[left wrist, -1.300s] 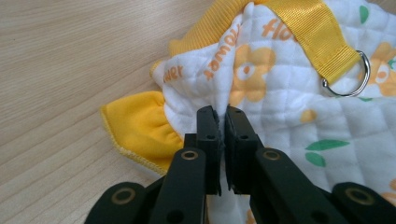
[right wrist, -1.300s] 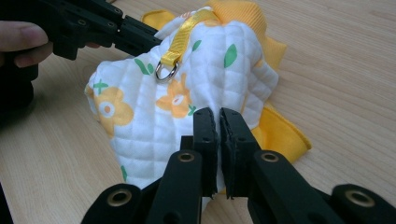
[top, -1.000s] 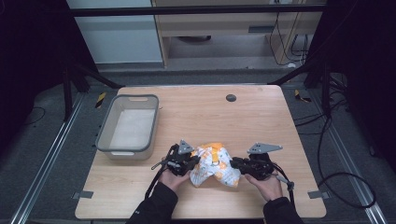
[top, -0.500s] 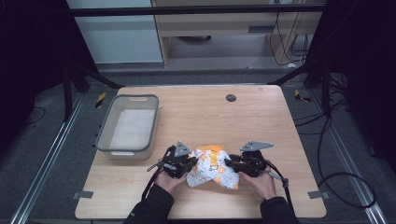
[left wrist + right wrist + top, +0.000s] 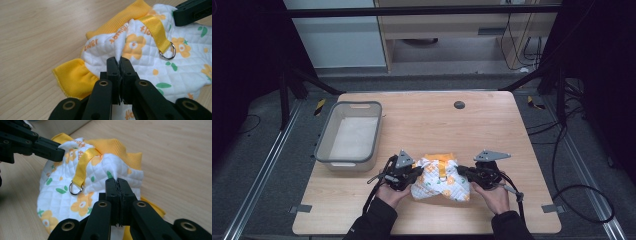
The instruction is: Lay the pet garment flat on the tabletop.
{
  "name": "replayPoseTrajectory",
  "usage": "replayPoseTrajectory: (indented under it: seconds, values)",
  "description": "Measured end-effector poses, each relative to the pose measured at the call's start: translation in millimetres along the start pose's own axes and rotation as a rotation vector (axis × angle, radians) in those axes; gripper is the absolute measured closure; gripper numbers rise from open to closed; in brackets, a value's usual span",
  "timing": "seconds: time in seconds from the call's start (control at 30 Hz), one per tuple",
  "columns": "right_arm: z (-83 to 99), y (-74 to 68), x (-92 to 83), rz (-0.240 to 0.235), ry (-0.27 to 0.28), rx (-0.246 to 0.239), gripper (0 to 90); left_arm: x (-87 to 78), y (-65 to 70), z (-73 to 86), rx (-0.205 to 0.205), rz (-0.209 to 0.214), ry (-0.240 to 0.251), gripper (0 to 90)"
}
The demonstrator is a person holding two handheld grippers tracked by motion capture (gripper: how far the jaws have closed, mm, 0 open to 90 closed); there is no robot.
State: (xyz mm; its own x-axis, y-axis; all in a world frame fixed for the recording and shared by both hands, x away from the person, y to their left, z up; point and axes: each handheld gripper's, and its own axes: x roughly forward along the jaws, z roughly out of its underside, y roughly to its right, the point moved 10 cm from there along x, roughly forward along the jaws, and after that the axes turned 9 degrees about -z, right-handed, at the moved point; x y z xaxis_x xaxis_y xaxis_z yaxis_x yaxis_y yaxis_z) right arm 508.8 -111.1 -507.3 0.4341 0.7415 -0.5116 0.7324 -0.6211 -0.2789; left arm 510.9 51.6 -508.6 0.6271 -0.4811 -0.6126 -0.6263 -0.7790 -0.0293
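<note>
High view overhead, facing forward-down; gripper views close, low, opposed, sharing quilted garment [image 5: 150,52]

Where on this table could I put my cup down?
The far right stretch of table, beyond the small dark disc, is bare. The near middle is crowded: both grippers pinch the flowered garment. The grey bin takes the left.

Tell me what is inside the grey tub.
The grey tub looks empty in the high view: just its pale bottom shows. The strip of floor along its near wall is hidden by the rim, so something small there cannot be ruled out.
</note>
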Motion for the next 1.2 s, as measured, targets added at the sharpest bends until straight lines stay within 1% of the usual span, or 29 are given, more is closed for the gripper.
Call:
replayPoseTrajectory:
  seconds: [0.07,0.13,0.2,0.23,0.3,0.4,0.43,0.47,0.5,0.53,0.63,0.7,0.87,0.93,1.0,1.07,1.1,1.17,1.2]
  values:
    - [-5.7,-2.5,-4.1,0.004,0.026,-0.012,88.7,-5.0,0.3,-4.8,0.001,0.0,0.016,88.0]
    - [-10.9,-4.9,-7.3,0.011,0.042,-0.03,88.8,-10.3,0.1,-9.8,0.011,-0.007,0.03,87.9]
    - [-15.5,-7.0,-9.8,0.014,0.054,-0.037,88.9,-15.8,-0.9,-15.4,0.017,-0.011,0.044,88.0]
    - [-17.8,-7.7,-11.0,0.016,0.062,-0.042,89.0,-17.9,-1.4,-17.7,0.016,-0.013,0.047,88.0]
    - [-21.3,-9.1,-12.9,0.016,0.071,-0.043,89.0,-24.3,-2.8,-26.3,0.012,-0.022,0.068,88.0]
    - [-30.9,-11.8,-17.0,0.02,0.098,-0.055,89.0,-31.8,-3.3,-37.4,0.026,-0.036,0.092,87.9]
    - [-34.6,-11.9,-18.7,0.024,0.106,-0.061,89.0,-31.8,-3.3,-37.4,0.026,-0.036,0.092,88.0]
    - [-38.6,-11.9,-20.6,0.027,0.116,-0.067,89.0,-36.5,-4.0,-44.9,0.03,-0.04,0.11,87.9]
    - [-38.6,-11.9,-20.6,0.027,0.116,-0.067,89.0,-36.5,-4.0,-44.9,0.03,-0.04,0.11,88.0]
    - [-46.5,-11.9,-24.3,0.03,0.133,-0.07,89.0,-40.4,-5.2,-51.6,0.029,-0.042,0.123,88.0]
    - [-57.8,-11.5,-28.4,0.039,0.156,-0.078,89.0,-46.2,-7.9,-64.6,0.032,-0.053,0.147,87.9]
    - [-66.0,-9.7,-29.1,0.052,0.17,-0.083,88.9,-48.2,-10.7,-72.6,0.026,-0.061,0.165,87.9]
    - [-82.5,6.5,-22.2,0.097,0.217,-0.077,88.9,-40.6,-20.6,-89.5,0.0,-0.09,0.195,87.9]
    - [-89.0,14.5,-17.9,0.121,0.233,-0.076,88.9,-35.5,-26.1,-97.1,-0.007,-0.111,0.205,87.8]
    - [-94.9,23.0,-13.7,0.139,0.249,-0.071,88.9,-29.4,-30.7,-104.2,-0.027,-0.121,0.217,87.8]
    - [-99.5,31.5,-9.7,0.158,0.259,-0.065,88.9,-21.9,-35.3,-109.6,-0.038,-0.136,0.217,87.7]
    - [-99.5,31.5,-9.7,0.158,0.259,-0.065,88.9,-21.9,-35.3,-109.6,-0.038,-0.136,0.217,87.7]
    - [-103.2,38.8,-6.1,0.174,0.264,-0.056,88.9,-13.6,-40.1,-113.5,-0.029,-0.157,0.205,87.7]
    - [-106.1,45.4,-5.0,0.189,0.271,-0.05,88.9,-11.0,-40.6,-116.0,-0.025,-0.159,0.205,87.7]
